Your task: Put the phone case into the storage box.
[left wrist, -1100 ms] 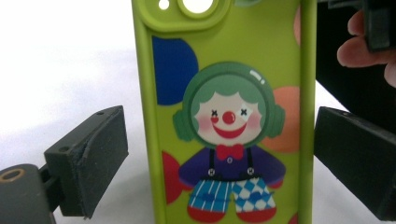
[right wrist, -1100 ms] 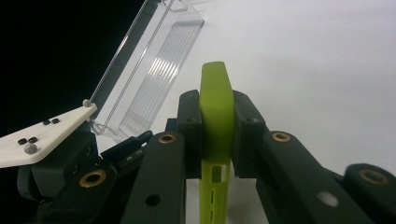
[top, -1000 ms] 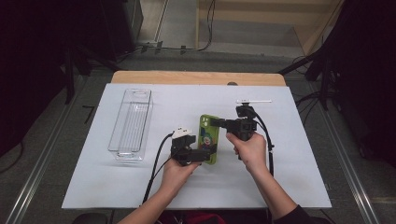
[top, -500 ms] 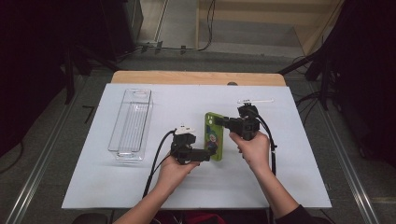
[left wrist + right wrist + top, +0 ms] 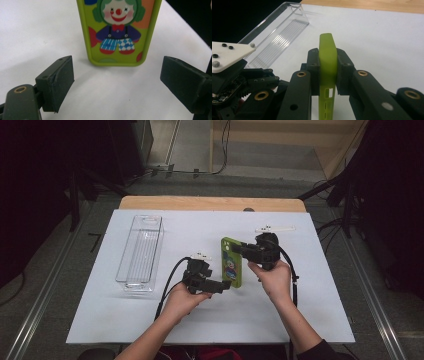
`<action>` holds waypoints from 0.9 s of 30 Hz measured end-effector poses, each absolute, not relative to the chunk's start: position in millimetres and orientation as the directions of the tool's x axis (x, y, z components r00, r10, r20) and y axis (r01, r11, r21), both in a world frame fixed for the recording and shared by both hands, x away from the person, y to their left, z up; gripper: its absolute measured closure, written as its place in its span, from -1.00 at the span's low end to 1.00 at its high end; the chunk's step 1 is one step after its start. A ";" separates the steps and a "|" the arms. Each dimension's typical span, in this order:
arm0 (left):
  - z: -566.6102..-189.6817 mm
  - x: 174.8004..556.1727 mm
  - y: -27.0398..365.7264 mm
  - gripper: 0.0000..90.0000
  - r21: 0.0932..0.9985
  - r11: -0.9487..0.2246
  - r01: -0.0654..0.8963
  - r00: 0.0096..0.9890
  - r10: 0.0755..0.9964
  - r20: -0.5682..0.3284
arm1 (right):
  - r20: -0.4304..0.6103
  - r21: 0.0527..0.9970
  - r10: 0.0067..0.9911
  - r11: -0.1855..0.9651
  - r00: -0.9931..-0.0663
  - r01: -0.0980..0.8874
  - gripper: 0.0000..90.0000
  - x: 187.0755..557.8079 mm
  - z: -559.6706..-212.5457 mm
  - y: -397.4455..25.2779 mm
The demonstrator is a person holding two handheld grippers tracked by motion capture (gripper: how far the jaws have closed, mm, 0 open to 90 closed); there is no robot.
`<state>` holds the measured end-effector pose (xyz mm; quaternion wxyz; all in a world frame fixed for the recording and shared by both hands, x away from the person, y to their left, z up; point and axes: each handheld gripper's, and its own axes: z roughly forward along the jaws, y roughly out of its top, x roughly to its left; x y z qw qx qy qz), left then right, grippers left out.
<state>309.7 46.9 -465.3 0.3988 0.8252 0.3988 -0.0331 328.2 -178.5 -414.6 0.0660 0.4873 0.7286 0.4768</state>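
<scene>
Clear plastic is what we meet first at the left of the high view: a long empty tray [image 5: 140,252] lying on the white tabletop [image 5: 310,315]. Moving right, just left of centre, our left hand-held gripper [image 5: 224,287] sits low with its jaws spread wide and holding nothing; in the left gripper view its pads [image 5: 58,82] flank the near end of the green phone case [image 5: 117,32] without touching it. At centre in the high view, the phone case [image 5: 231,262] shows its clown picture. Right of it, our right hand-held gripper [image 5: 239,248] is clamped on the case's far end, jaws pressed on both faces. We judge this a handover or two-handed lift in progress; next, the left jaws should advance and close on the near end.
</scene>
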 end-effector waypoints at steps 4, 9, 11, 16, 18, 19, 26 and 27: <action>-463.3 311.2 48.2 -0.69 0.624 -0.383 0.681 0.687 0.629 -0.364 | 0.350 0.773 0.773 0.081 -0.530 0.629 0.66 327.1 -414.5 -178.4; -458.3 312.2 50.3 -0.69 0.626 -0.402 0.668 0.698 0.629 -0.342 | 0.337 0.785 0.769 0.090 -0.543 0.613 0.66 326.0 -415.1 -178.9; -456.7 312.5 51.0 -0.69 0.630 -0.403 0.664 0.701 0.630 -0.336 | 0.328 0.793 0.768 0.093 -0.550 0.602 0.66 325.2 -415.4 -179.2; -455.1 313.5 52.6 -0.69 0.626 -0.418 0.658 0.708 0.627 -0.325 | 0.301 0.816 0.769 0.099 -0.564 0.570 0.66 321.5 -415.5 -179.3; -454.3 313.2 52.3 -0.69 0.626 -0.426 0.653 0.714 0.621 -0.322 | 0.281 0.830 0.773 0.101 -0.568 0.548 0.66 319.9 -415.9 -179.3; -453.5 312.8 52.1 -0.68 0.627 -0.434 0.647 0.720 0.618 -0.315 | 0.266 0.838 0.775 0.108 -0.573 0.535 0.66 319.1 -416.1 -179.4; -448.6 312.8 53.4 -0.69 0.639 -0.449 0.625 0.737 0.611 -0.291 | 0.235 0.863 0.776 0.111 -0.585 0.494 0.66 315.2 -416.9 -178.4; -447.7 313.1 54.1 -0.69 0.639 -0.450 0.624 0.738 0.609 -0.291 | 0.236 0.864 0.775 0.110 -0.587 0.492 0.66 314.6 -416.7 -178.1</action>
